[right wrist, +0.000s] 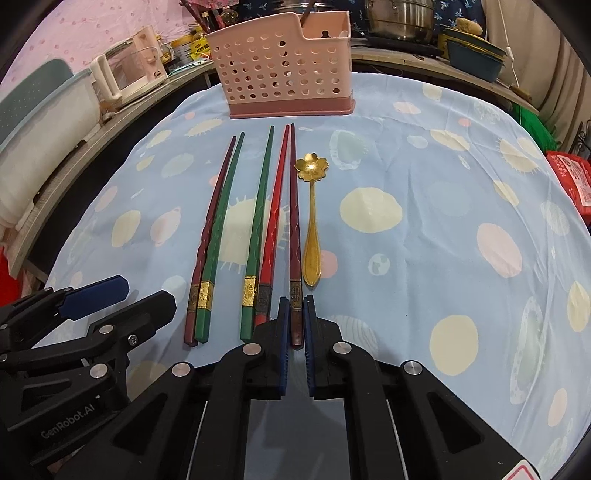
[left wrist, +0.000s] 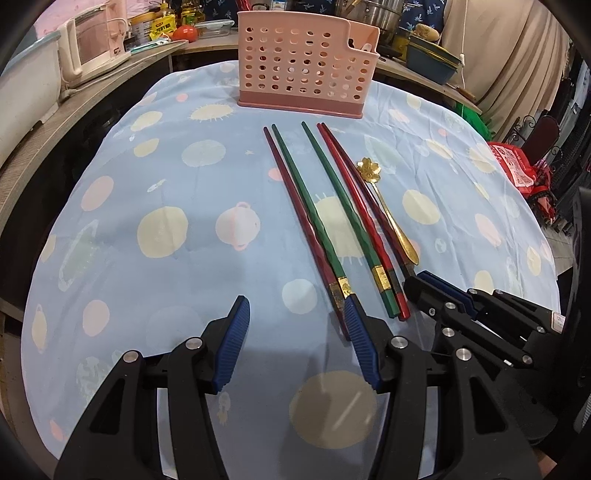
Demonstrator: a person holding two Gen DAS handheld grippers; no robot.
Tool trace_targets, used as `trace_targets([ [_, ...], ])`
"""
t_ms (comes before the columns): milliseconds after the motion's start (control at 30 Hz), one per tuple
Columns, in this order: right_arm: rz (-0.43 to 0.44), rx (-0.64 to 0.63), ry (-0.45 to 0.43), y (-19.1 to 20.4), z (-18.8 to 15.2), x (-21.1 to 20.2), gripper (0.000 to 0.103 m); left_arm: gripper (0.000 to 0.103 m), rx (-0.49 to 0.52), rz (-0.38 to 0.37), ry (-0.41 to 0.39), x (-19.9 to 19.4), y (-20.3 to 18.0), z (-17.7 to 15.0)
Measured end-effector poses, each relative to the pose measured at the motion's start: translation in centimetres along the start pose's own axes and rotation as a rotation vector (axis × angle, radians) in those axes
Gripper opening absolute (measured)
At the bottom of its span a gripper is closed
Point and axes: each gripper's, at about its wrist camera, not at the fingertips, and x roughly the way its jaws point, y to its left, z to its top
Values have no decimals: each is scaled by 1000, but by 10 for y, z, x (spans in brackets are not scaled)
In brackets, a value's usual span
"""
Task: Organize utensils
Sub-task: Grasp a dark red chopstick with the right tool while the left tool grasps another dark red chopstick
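Several chopsticks, red, green and dark maroon, lie side by side on the blue patterned cloth (right wrist: 424, 240), tips toward a pink perforated utensil holder (right wrist: 284, 62) (left wrist: 308, 62). A gold flower-bowled spoon (right wrist: 312, 221) (left wrist: 397, 229) lies just right of them. My right gripper (right wrist: 295, 314) (left wrist: 417, 282) is shut on the thick end of the rightmost dark maroon chopstick (right wrist: 294, 221), which rests on the cloth. My left gripper (left wrist: 295, 317) (right wrist: 142, 299) is open with only cloth between its fingers; its right finger (left wrist: 360, 332) covers the near ends of the leftmost maroon and green pair (left wrist: 306, 206).
Behind the table a counter holds a white appliance (left wrist: 92, 40), jars, a steel pot (right wrist: 400, 16) and stacked basins (left wrist: 434, 55). A red bag (left wrist: 513, 166) sits off the table's right edge.
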Motion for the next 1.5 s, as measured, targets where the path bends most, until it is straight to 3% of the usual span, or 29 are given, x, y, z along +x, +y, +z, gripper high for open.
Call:
trace_targets([
  [333, 18, 34, 9, -8, -4, -4, 7, 51, -5, -8, 39, 14, -6, -4],
  [833, 27, 39, 12, -7, -3, -3, 7, 50, -28, 40, 13, 15, 11, -1],
  [1000, 19, 38, 5, -5, -2, -1, 8, 39, -11, 54, 4, 18, 9, -1],
  [1233, 12, 23, -1, -3, -1, 0, 8, 9, -6, 52, -4, 18, 13, 0],
  [1500, 29, 25, -12, -4, -3, -12, 7, 7, -38, 18, -16, 4, 26, 3],
])
